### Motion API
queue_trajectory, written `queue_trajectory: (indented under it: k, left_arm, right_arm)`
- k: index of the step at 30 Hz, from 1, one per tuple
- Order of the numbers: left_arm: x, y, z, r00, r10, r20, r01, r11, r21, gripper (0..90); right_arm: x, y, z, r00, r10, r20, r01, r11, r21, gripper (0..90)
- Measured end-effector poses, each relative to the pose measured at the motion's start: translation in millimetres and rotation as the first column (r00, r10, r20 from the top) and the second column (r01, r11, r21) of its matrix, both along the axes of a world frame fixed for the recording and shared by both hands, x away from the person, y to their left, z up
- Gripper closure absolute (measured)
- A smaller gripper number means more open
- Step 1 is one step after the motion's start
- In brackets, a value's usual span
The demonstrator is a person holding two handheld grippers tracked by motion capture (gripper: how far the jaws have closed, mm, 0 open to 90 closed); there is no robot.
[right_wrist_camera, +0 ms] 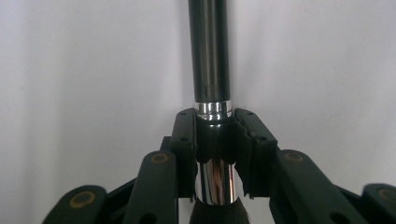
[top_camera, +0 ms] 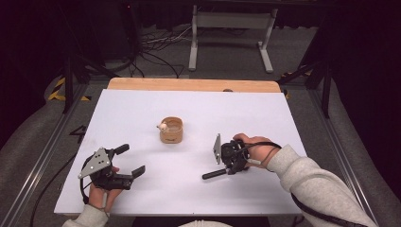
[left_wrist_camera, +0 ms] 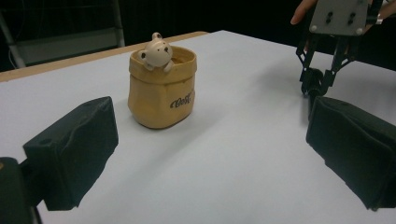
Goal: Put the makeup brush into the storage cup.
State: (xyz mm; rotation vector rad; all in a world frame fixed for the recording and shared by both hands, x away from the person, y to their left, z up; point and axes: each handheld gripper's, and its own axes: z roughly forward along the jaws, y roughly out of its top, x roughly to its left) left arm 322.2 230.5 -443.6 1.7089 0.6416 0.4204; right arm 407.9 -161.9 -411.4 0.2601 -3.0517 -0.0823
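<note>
A tan pot point(top_camera: 170, 131) shaped like a sack, with a small bear figure point(left_wrist_camera: 155, 50) peeking over its rim, stands mid-table. My left gripper point(top_camera: 131, 160) rests at the front left, open, its jaws point(left_wrist_camera: 212, 154) wide apart with only bare table between them, pointing at the pot point(left_wrist_camera: 161, 91). To the pot's right, my right gripper point(top_camera: 229, 166) lies low on the table, shut on a black stick point(top_camera: 213, 174) with a shiny silver collar point(right_wrist_camera: 213, 108). The pads point(right_wrist_camera: 184, 140) clamp the stick just below that collar. Its black shaft point(right_wrist_camera: 209, 51) runs away over the white surface.
The white tabletop point(top_camera: 142, 109) ends in a wooden strip point(top_camera: 189, 84) at the far edge. Beyond it stand a white metal frame point(top_camera: 231, 33) and cables on the floor. My right gripper point(left_wrist_camera: 312, 88) also appears far right in the left gripper view.
</note>
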Motion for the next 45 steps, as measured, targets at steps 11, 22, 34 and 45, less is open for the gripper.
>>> queue_trajectory:
  k: [11,22,34,45]
  left_arm:
    - [0.2,-0.5,0.6,1.0,-0.004,0.0,0.004,1.0,0.008,2.8]
    - [2.9,-10.5,5.4,0.9982,-0.06,0.0,0.06,0.9979,0.025,2.1]
    - [14.4,-23.4,17.8,0.989,-0.147,-0.017,0.147,0.989,0.013,2.2]
    - [29.4,-42.5,29.9,0.9713,-0.235,-0.037,0.236,0.9712,0.031,1.3]
  right_arm:
    - [7.7,-2.1,15.0,0.992,-0.091,-0.087,0.097,0.9929,0.068,71.0]
    - [12.1,-5.6,25.3,0.9778,-0.168,-0.124,0.18,0.9801,0.085,70.9]
    - [12.0,-8.1,38.4,0.9611,-0.232,-0.149,0.248,0.9643,0.093,70.8]
    - [7.4,-6.6,55.8,0.9323,-0.335,-0.136,0.349,0.9315,0.101,70.9]
